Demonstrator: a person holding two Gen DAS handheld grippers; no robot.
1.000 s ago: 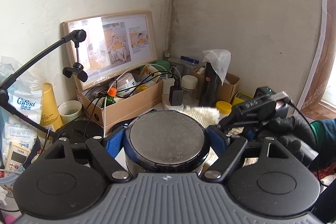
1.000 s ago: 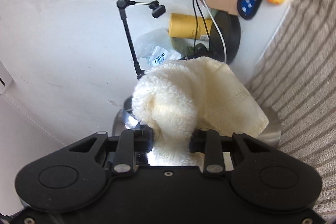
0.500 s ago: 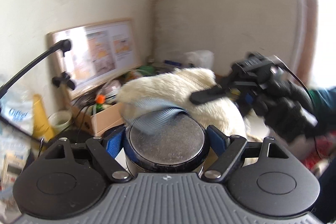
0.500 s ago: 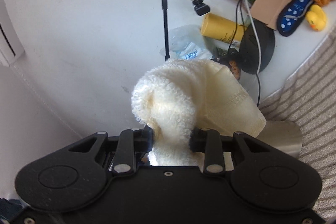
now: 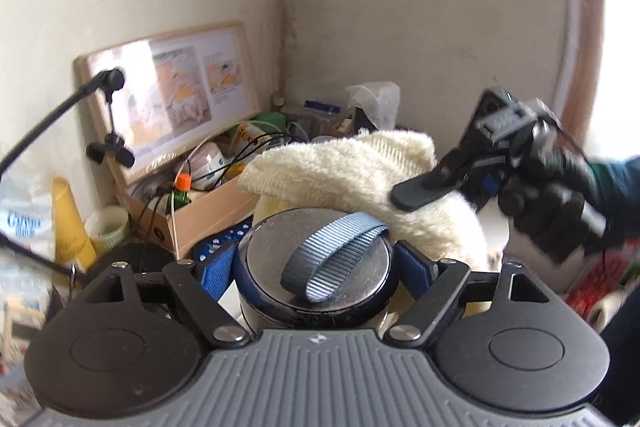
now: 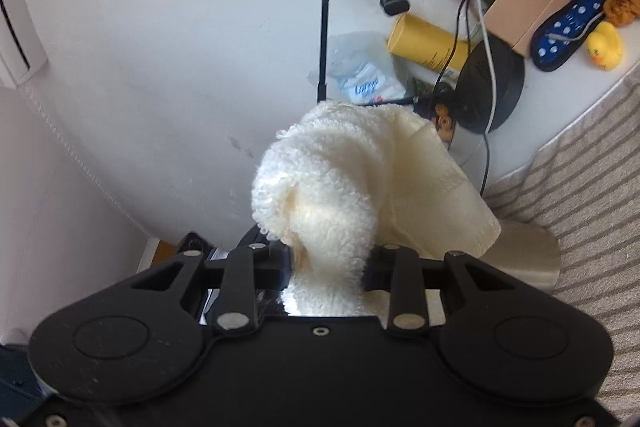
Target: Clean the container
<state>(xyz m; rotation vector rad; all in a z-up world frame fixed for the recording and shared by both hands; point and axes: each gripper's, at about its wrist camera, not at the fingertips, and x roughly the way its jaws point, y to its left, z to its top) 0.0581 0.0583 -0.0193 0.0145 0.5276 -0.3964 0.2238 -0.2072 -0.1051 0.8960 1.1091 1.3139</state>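
Plainly steel container (image 5: 316,263); blue-rimmed, ribbed strap atop.

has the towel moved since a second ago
Yes. In the left wrist view the cream towel, gripped by the right tongs, has risen from behind the container lid to overlap the cardboard box.

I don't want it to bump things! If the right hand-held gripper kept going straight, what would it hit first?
Probably the bare white wall. The right hand-held gripper is clamped on the fluffy towel, which leads the way. Depth is hard to judge.
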